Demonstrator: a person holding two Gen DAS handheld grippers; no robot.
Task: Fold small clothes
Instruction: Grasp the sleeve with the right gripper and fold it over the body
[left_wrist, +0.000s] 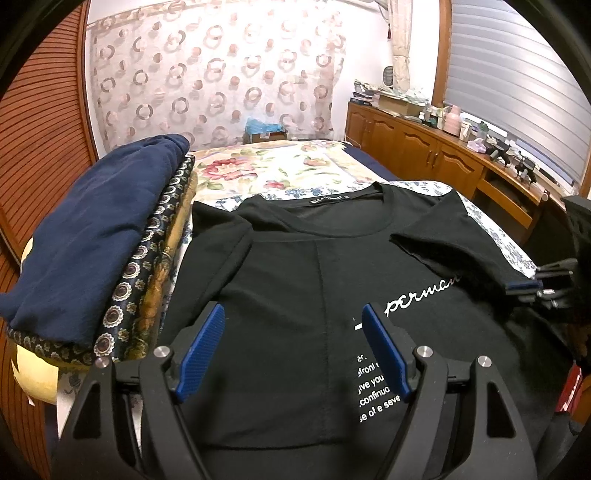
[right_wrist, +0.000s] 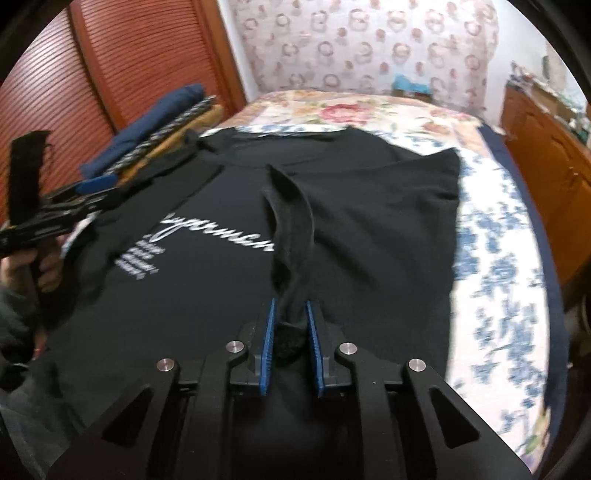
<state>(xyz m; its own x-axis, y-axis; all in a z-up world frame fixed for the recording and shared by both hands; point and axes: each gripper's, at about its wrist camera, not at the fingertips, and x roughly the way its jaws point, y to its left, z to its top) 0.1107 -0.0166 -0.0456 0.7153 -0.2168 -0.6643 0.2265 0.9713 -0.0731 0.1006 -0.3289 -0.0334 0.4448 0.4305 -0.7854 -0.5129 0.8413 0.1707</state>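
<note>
A black T-shirt (left_wrist: 295, 258) with white lettering lies flat on the bed, neckline at the far side. My left gripper (left_wrist: 293, 314) hovers open over the shirt's lower middle, with nothing between its blue pads (left_wrist: 201, 350). From the right wrist view it shows at the left (right_wrist: 99, 182), held by a hand (right_wrist: 44, 266). My right gripper (right_wrist: 290, 302) is shut on a bunched ridge of the shirt's right sleeve (right_wrist: 291, 214), which rises off the shirt (right_wrist: 369, 221). The same gripper (left_wrist: 524, 286) appears at the right edge of the left wrist view, at the sleeve's hem (left_wrist: 450, 236).
A stack of folded clothes (left_wrist: 92, 229), navy on top, lies left of the shirt (right_wrist: 147, 122). The floral bed cover (left_wrist: 277, 166) stretches beyond the neckline. A louvred wooden door (left_wrist: 37, 147) stands at the left. A cluttered wooden cabinet (left_wrist: 424, 147) runs along the right.
</note>
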